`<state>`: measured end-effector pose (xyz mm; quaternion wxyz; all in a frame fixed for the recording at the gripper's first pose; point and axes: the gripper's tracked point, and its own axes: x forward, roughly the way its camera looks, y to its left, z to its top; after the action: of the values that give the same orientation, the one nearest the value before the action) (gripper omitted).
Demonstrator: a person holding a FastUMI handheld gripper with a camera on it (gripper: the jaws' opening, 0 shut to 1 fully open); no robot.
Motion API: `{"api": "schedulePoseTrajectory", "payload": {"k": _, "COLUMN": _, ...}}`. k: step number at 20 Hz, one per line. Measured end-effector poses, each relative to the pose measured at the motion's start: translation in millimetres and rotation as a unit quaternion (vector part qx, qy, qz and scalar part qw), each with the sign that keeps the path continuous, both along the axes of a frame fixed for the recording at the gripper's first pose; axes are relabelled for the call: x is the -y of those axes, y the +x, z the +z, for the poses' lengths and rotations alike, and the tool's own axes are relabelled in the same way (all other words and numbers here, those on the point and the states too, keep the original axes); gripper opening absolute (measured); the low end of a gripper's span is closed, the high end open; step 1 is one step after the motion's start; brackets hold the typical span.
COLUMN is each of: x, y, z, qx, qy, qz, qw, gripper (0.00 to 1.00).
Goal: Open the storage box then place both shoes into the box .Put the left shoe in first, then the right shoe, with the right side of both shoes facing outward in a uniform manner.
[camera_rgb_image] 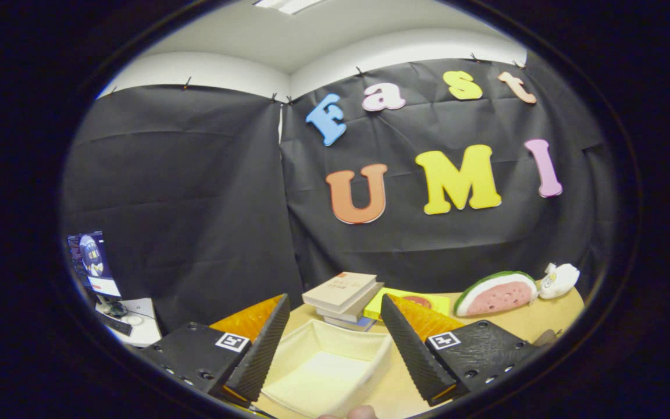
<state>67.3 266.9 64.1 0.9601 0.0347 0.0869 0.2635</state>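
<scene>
My gripper [335, 349] is open, its two fingers spread wide with nothing held between them. Below and between the fingers sits a cream fabric storage box [351, 344] with no lid on it, its inside bare, standing on a light wooden table [518, 323]. The gripper hovers above the box, tilted so most of the view is the booth wall. A fingertip of a person's hand [361, 412] shows just at the box's near edge.
Beyond the box lies a stack of books [344, 297] with a yellow flat item [422, 302] beside it. To the right lie a watermelon-slice plush [496, 293] and a small white plush [559, 279]. Off to the left a monitor [93, 263] stands on a white desk.
</scene>
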Motion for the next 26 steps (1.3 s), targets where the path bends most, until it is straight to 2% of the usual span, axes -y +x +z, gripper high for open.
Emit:
{"api": "schedulePoseTrajectory", "payload": {"k": 2, "x": 63, "y": 8, "z": -15, "qx": -0.002, "qy": -0.011, "qz": -0.030, "qw": 0.999, "gripper": 0.95}}
{"api": "schedulePoseTrajectory", "payload": {"k": 6, "x": 176, "y": 16, "z": -63, "qx": -0.016, "qy": -0.078, "qz": -0.089, "qw": 0.993, "gripper": 0.95}}
{"api": "schedulePoseTrajectory", "payload": {"k": 8, "x": 214, "y": 17, "z": -89, "qx": -0.053, "qy": -0.101, "qz": -0.103, "qw": 0.988, "gripper": 0.95}}
{"api": "schedulePoseTrajectory", "payload": {"k": 11, "x": 261, "y": 22, "z": -121, "qx": -0.103, "qy": -0.093, "qz": -0.128, "qw": 0.982, "gripper": 0.96}}
{"api": "schedulePoseTrajectory", "payload": {"k": 16, "x": 283, "y": 19, "z": -199, "qx": -0.199, "qy": -0.147, "qz": -0.124, "qw": 0.961, "gripper": 0.96}}
{"api": "schedulePoseTrajectory", "payload": {"k": 20, "x": 282, "y": 19, "z": -229, "qx": -0.246, "qy": -0.167, "qz": -0.120, "qw": 0.947, "gripper": 0.96}}
{"api": "schedulePoseTrajectory", "payload": {"k": 22, "x": 288, "y": 23, "z": -243, "qx": -0.257, "qy": -0.182, "qz": -0.132, "qw": 0.940, "gripper": 0.96}}
{"api": "schedulePoseTrajectory", "payload": {"k": 24, "x": 292, "y": 30, "z": -252, "qx": -0.268, "qy": -0.177, "qz": -0.143, "qw": 0.936, "gripper": 0.96}}
{"api": "schedulePoseTrajectory", "payload": {"k": 26, "x": 291, "y": 26, "z": -268, "qx": -0.302, "qy": -0.142, "qz": -0.143, "qw": 0.932, "gripper": 0.96}}
